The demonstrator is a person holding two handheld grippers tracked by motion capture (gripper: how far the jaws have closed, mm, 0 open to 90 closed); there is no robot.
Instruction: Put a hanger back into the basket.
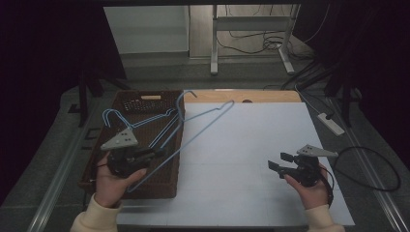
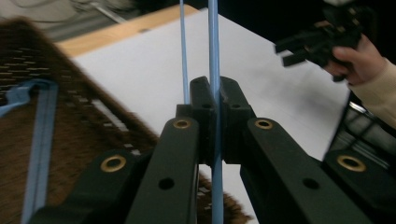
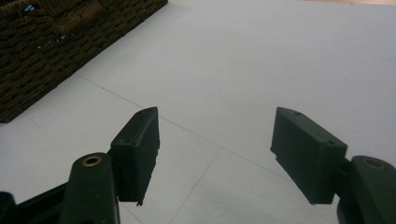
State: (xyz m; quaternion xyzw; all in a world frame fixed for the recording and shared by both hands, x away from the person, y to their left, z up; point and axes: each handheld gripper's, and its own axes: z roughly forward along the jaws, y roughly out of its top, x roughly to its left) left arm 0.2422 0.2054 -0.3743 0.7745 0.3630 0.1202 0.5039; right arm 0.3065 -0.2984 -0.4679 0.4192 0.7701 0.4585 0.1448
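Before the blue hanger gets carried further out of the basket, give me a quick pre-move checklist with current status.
1. Left tongs clamped on the blue wire hanger: ok.
2. Right tongs open and empty, ready to assist: ok.
3. Held hanger free of the other hangers in the wicker basket: cannot tell, wires overlap.
4. White table surface bare for set-down: ok.
5. Hanger hook beyond basket rim: ok.

Table: a white tabletop (image 1: pixel 251 145) with a pale wooden back edge (image 1: pixel 241 96).
Floor: grey, with black cables (image 1: pixel 251 41) trailing across it.
Furniture: a white metal desk frame (image 1: pixel 251 24) stood behind.
Power strip: white (image 1: pixel 330 123), right of the table.
Light: dim, with dark sides.
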